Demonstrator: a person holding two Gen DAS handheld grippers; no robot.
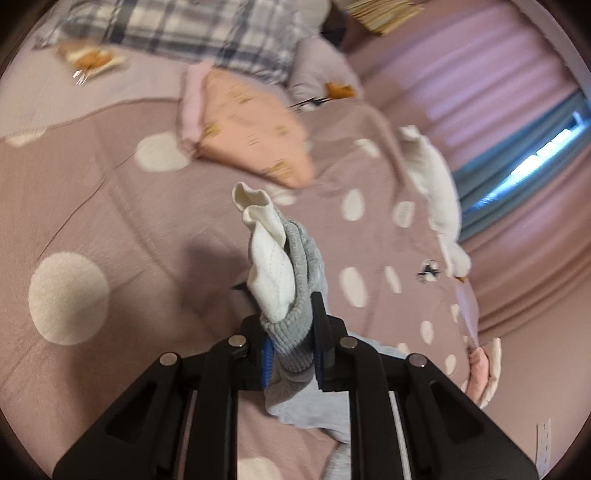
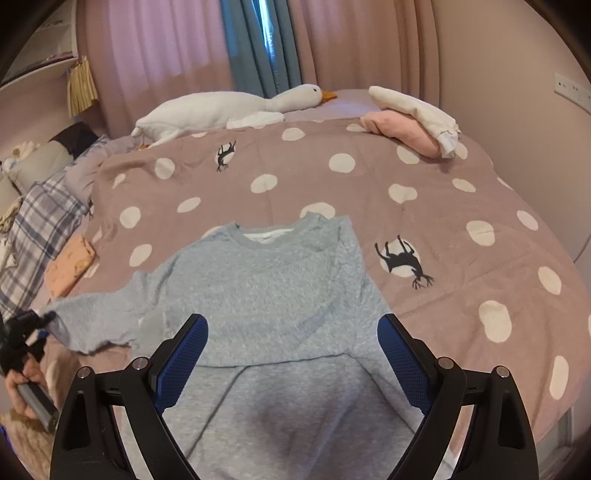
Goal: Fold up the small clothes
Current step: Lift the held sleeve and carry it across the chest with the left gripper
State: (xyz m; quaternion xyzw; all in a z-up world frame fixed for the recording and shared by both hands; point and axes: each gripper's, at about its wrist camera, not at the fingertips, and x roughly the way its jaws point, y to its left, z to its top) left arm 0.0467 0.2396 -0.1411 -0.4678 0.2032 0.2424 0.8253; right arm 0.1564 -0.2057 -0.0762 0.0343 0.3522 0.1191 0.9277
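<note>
A grey sweatshirt (image 2: 266,291) with a white lining lies spread on the pink dotted bedspread (image 2: 332,184), neck pointing away. My left gripper (image 1: 293,332) is shut on its grey ribbed sleeve cuff (image 1: 299,295), whose white lining sticks up past the fingers. In the right wrist view the left gripper (image 2: 35,332) holds that sleeve lifted at the far left. My right gripper (image 2: 291,362) is open and empty, its blue pads hovering over the sweatshirt's lower body.
A folded peach garment (image 1: 255,129) and plaid pillow (image 1: 207,33) lie beyond the left gripper. A white goose plush (image 2: 229,110) and a pink and white folded pile (image 2: 413,122) sit at the bed's far side. Curtains (image 2: 258,44) hang behind.
</note>
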